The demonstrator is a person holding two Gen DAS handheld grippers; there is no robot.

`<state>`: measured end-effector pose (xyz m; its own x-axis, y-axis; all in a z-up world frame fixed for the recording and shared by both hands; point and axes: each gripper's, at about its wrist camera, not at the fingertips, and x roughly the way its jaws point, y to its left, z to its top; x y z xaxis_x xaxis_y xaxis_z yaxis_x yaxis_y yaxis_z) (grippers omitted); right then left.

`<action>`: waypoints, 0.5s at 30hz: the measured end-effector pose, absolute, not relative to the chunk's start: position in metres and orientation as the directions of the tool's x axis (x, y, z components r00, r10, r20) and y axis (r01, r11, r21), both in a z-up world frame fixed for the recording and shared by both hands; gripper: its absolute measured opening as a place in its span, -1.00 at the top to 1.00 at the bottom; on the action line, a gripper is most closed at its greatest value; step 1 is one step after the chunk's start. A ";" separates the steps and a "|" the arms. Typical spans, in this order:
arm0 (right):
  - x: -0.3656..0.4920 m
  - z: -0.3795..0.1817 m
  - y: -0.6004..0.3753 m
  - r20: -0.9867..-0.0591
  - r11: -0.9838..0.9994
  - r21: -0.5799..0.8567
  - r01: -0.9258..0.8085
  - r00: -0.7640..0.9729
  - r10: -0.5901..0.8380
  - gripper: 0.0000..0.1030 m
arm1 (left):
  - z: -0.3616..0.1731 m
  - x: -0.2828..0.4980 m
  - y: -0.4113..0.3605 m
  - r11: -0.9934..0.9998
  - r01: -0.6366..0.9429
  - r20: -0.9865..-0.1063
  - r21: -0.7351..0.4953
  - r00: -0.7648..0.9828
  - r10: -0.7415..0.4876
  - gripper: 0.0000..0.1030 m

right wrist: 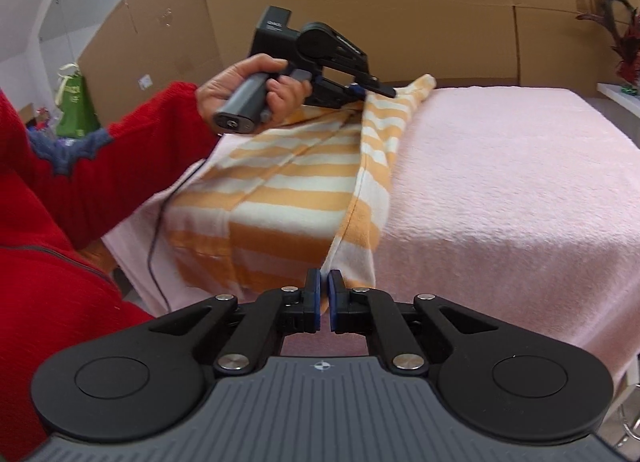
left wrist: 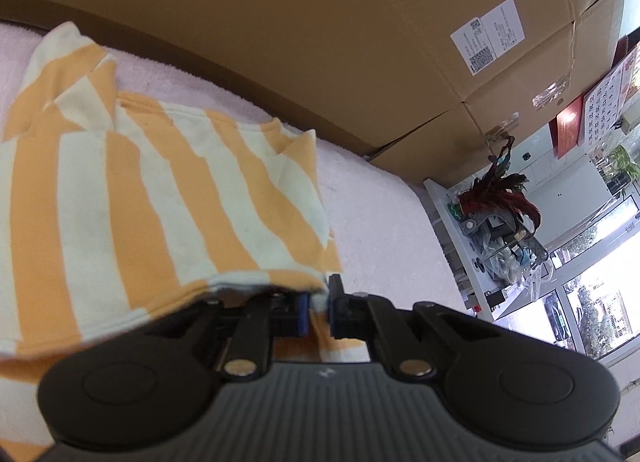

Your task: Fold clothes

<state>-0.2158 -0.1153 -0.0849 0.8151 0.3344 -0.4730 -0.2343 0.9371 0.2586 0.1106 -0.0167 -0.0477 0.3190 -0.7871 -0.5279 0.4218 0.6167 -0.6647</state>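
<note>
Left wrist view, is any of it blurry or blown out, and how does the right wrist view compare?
Left wrist view: the striped garment is softly motion-blurred, the windows blow out white, and the cardboard box bows with fisheye distortion. Right wrist view: evenly lit, no glare; the pink blanket is fairly sharp, the garment's lifted edge smeared, straight box edges curve.

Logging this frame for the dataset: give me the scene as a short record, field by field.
garment: orange-and-white striped garment, partly folded, one edge lifted
surface: pink towel-covered table
left gripper: shut on the garment's far edge, held by a hand in a red sleeve
right gripper: shut on the garment's near edge
background: cardboard boxes behind the table
fold state: lifted edge stretched between both grippers, not yet laid down
</note>
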 end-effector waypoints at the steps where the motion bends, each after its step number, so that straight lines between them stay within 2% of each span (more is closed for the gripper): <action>1: -0.216 -0.083 -0.114 -0.471 0.931 0.266 -0.252 0.809 0.353 0.90 | -0.047 0.111 -0.016 0.616 0.426 -0.527 -0.662 0.319 -0.787 0.99; 7: -0.216 -0.073 -0.105 -0.455 0.885 0.307 -0.351 0.763 0.460 0.90 | -0.049 0.117 -0.012 0.622 0.445 -0.534 -0.644 0.320 -0.782 0.98; 15: -0.210 -0.076 -0.097 -0.470 0.862 0.317 -0.396 0.724 0.505 0.90 | -0.055 0.119 -0.005 0.626 0.483 -0.526 -0.613 0.343 -0.779 0.97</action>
<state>-0.2096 -0.0965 -0.0760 0.7237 0.5055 -0.4698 -0.3962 0.8618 0.3168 0.1193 -0.0055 -0.0550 0.3429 -0.7785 -0.5257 0.4825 0.6261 -0.6125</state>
